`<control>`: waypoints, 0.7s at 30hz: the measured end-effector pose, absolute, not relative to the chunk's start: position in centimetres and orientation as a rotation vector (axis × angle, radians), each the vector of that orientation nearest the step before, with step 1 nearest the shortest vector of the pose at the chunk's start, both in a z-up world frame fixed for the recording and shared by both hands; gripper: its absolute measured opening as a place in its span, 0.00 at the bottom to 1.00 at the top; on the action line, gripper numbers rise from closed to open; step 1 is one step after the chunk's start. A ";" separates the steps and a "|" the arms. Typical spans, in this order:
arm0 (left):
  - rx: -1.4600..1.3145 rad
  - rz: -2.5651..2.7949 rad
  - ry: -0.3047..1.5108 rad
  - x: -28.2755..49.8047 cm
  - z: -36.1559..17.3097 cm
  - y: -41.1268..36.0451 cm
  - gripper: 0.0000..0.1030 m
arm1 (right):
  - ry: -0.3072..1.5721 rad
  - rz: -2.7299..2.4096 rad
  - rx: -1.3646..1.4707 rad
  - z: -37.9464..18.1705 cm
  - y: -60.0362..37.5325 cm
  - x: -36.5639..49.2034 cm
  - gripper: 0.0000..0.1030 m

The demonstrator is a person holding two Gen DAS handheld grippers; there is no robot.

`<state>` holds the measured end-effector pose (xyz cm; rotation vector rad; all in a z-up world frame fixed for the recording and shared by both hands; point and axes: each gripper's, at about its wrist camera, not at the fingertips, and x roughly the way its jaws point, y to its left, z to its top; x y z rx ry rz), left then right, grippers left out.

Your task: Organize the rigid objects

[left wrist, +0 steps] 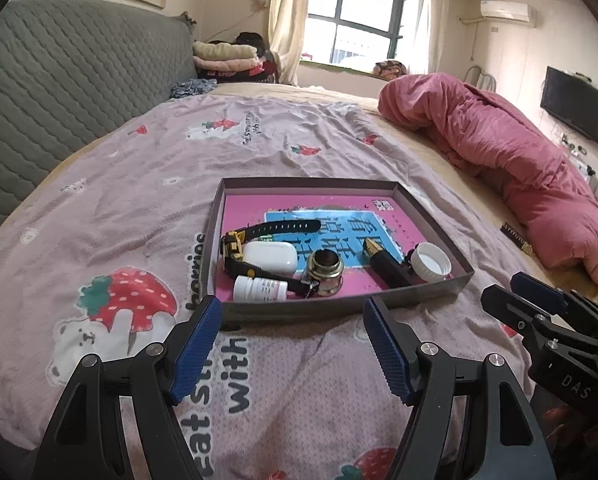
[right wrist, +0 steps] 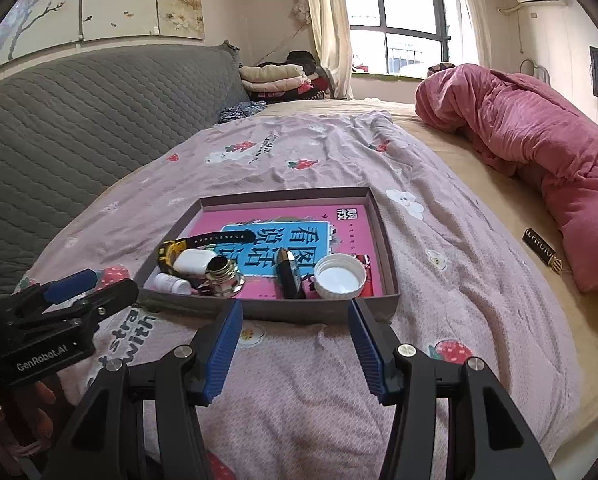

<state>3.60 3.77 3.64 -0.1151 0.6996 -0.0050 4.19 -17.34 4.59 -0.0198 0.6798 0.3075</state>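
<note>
Hovering over the strawberry-print bedsheet (left wrist: 147,184), both grippers stand with jaws apart and nothing between them. The left gripper (left wrist: 293,344) and the right gripper (right wrist: 295,344) each point at the near wall of the shallow cardboard tray (left wrist: 339,300), which lies at twelve o'clock from both, its long sides running across the view.

Everything rigid that is plainly in view already sits inside that tray, on a pink picture book (left wrist: 339,204) that lines its floor. Toward nine o'clock lies a yellow-and-black wristwatch (left wrist: 235,246) with its strap stretched out toward three o'clock, then a white earbud case (left wrist: 271,256) and a small white pill bottle (left wrist: 259,289) lying on its side along the near wall. A brass threaded fitting (left wrist: 325,274) stands near the middle. At three o'clock a black-and-gold fountain pen (left wrist: 385,262) lies with its long axis slanting from eleven to five o'clock, and a white screw cap (left wrist: 431,261) rests open side up in the near corner.

One small dark object (right wrist: 541,250) lies on the bare mattress at about two o'clock from the right gripper, well apart from the tray; what it is I cannot tell. Should it belong with the rest, the right gripper is the nearer one, and its long axis runs roughly ten to four o'clock, so the jaws would need to straddle it across that line.
</note>
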 end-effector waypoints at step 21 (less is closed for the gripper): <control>-0.091 0.007 0.740 1.0 4.5 2.6 0.72 | 0.678 0.327 -0.065 5.2 -16.7 0.6 0.53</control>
